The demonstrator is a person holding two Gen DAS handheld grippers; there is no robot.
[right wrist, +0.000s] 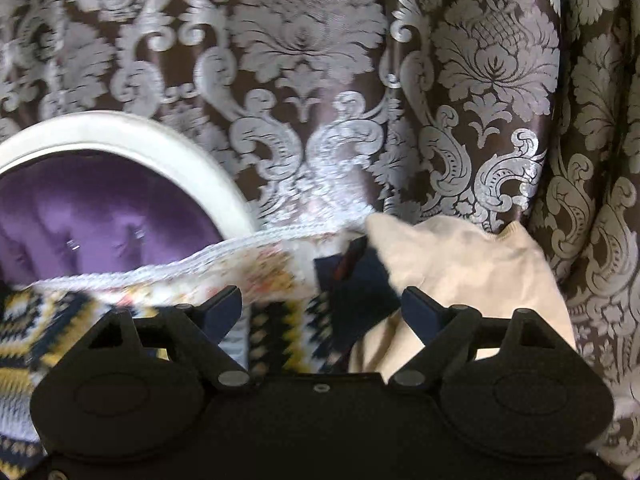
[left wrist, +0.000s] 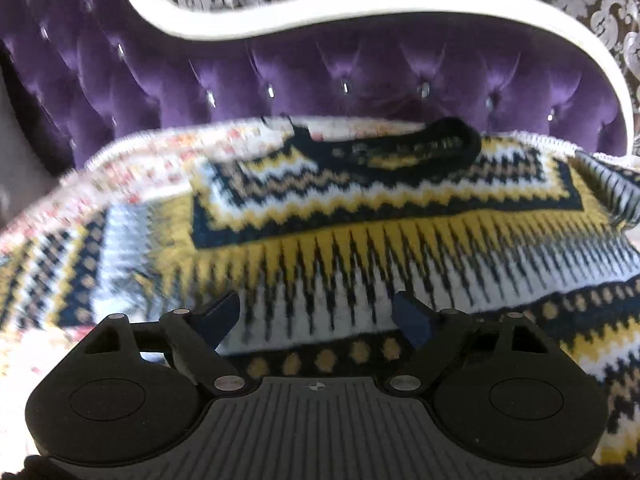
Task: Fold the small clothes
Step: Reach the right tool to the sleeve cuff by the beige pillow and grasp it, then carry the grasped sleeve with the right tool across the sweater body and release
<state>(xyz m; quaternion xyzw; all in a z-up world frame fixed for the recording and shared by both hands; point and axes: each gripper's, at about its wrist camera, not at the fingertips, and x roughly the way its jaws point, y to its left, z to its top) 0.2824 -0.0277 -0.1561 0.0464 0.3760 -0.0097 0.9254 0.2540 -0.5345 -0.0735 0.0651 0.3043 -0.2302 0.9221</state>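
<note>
Left tool (left wrist: 316, 316) spread w/ nothing pinched, black garment (left wrist: 404, 150) well ahead; right tool (right wrist: 322, 312) spread, cream garment (right wrist: 472, 268) just beyond.

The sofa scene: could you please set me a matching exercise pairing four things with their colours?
Things:
1. sofa backrest
2. small garment at the blanket's far edge
3. cloth pile by the curtain
4. curtain

Colours:
A. cream
B. brown with silver damask
C. black
D. purple

Pairs: 1-D, 2-C, 3-A, 4-B
</note>
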